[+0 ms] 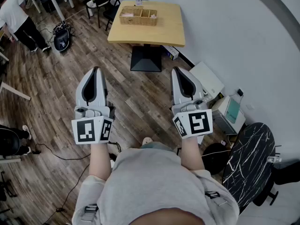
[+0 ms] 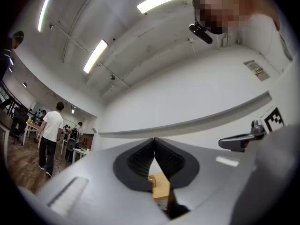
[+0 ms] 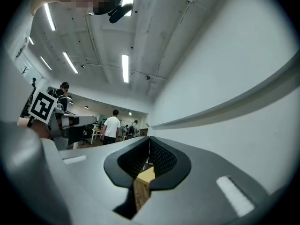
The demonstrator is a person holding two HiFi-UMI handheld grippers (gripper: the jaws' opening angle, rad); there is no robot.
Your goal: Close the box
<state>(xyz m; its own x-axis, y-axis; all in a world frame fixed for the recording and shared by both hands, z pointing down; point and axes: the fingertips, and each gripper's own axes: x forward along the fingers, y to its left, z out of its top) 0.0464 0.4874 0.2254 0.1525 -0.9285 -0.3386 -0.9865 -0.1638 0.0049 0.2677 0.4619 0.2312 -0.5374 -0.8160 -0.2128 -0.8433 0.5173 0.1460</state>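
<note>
Person: grey top (image 1: pixel 150 186) fills the bottom of the head view, both forearms stretched forward.
Left gripper (image 1: pixel 96 72): held over the wood floor (image 1: pixel 56 88), nose tilted slightly up. Jaws are pressed together at the tips with nothing between them.
Right gripper (image 1: pixel 177 71): level with the left gripper and well apart from it. Jaws are closed tight too, and empty.
Box (image 1: pixel 138 16): sits on the table (image 1: pixel 164 32) by its far edge, toward the far-left corner.
Box vs grippers: well ahead of both and touching neither, lying roughly between the lines the two noses point along. In the left gripper view it is a tiny tan shape on the tabletop, seen through the slot under the closed tips. The right gripper view shows only a slice of tabletop there.
Box look: tan wicker, rectangular, long side along the table's far edge. The top is open, with dividers inside and pale stuff in the compartments. The lid is too small to make out.
Table: light wood top on a black pedestal base (image 1: pixel 146 59), close to the white wall.
Bystander (image 1: pixel 16 15): white shirt, at top left, well away from the table.
</note>
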